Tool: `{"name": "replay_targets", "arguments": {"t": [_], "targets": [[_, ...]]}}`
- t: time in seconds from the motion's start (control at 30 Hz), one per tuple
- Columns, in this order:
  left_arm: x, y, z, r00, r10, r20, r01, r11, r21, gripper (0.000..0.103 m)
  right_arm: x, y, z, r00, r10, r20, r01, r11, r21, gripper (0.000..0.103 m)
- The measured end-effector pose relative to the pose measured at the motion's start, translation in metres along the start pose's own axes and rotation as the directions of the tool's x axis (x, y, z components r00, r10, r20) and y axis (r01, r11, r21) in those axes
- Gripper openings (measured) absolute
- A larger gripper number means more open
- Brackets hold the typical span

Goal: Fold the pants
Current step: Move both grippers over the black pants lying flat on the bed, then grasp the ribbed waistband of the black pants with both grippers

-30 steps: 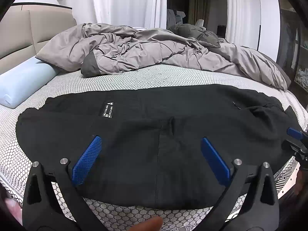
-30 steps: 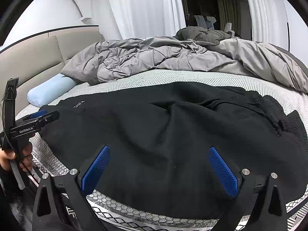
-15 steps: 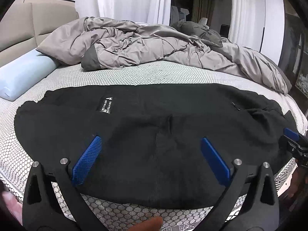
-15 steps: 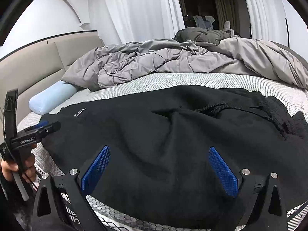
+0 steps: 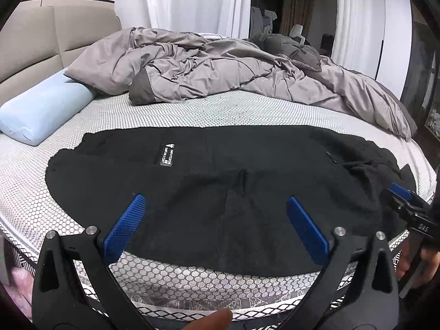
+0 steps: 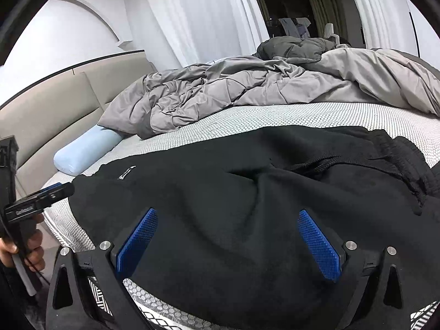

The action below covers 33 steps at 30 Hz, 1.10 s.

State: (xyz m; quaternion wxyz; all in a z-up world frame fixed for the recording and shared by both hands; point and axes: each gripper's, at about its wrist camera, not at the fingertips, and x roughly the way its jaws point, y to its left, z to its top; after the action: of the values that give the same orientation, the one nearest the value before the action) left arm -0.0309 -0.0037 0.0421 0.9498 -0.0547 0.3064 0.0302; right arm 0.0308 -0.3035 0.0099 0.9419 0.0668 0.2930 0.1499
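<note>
Black pants [image 5: 220, 181] lie folded lengthwise across the near part of the bed, with a small white label [image 5: 167, 157] on top; they also fill the right wrist view [image 6: 247, 206], waistband and drawstring at the right. My left gripper [image 5: 216, 217] is open and empty above the pants' near edge. My right gripper [image 6: 228, 236] is open and empty above the waist end. Each gripper shows in the other's view: the right gripper [image 5: 404, 200] at the pants' right end, the left gripper [image 6: 46, 195] at the left end.
A rumpled grey duvet [image 5: 233, 68] covers the far half of the bed. A light blue bolster pillow [image 5: 41, 110] lies at the left by the beige headboard [image 5: 41, 41]. The honeycomb-patterned mattress [image 5: 192, 110] shows between pants and duvet. White curtains hang behind.
Both grippers have pulled back and risen slightly from the pants, so more mattress edge shows in front. The pants have not moved. Both stay open.
</note>
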Motion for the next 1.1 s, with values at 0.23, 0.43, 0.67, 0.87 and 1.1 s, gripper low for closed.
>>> {"name": "replay_targets", "arguments": {"t": [0.23,0.43,0.67,0.87,1.1], "targets": [[-0.021,0.002,0.009,0.999,-0.026,0.029,0.026,1.000,-0.004,0.103,0.006,-0.004,0.006,1.000,-0.014,0.009,0.014,1.000,0.022,0.103],[-0.031,-0.005,0.011,0.997,-0.056,0.051,0.055,0.998,0.023,0.103,0.011,-0.007,0.002,0.999,-0.035,-0.019,0.036,0.999,0.020,0.103],[-0.033,-0.005,0.012,0.995,-0.095,0.039,0.092,0.994,0.062,0.103,0.015,-0.009,-0.007,0.994,-0.103,-0.044,0.102,0.994,-0.026,0.103],[-0.021,-0.007,0.016,0.990,-0.138,-0.006,0.139,0.988,0.067,0.103,0.016,-0.011,-0.006,0.987,-0.135,-0.083,0.135,0.991,-0.016,0.103],[-0.007,0.005,0.023,0.984,-0.177,-0.020,0.178,0.982,0.066,0.103,0.002,-0.004,0.022,0.968,-0.220,-0.122,0.213,0.975,-0.064,0.103]]}}
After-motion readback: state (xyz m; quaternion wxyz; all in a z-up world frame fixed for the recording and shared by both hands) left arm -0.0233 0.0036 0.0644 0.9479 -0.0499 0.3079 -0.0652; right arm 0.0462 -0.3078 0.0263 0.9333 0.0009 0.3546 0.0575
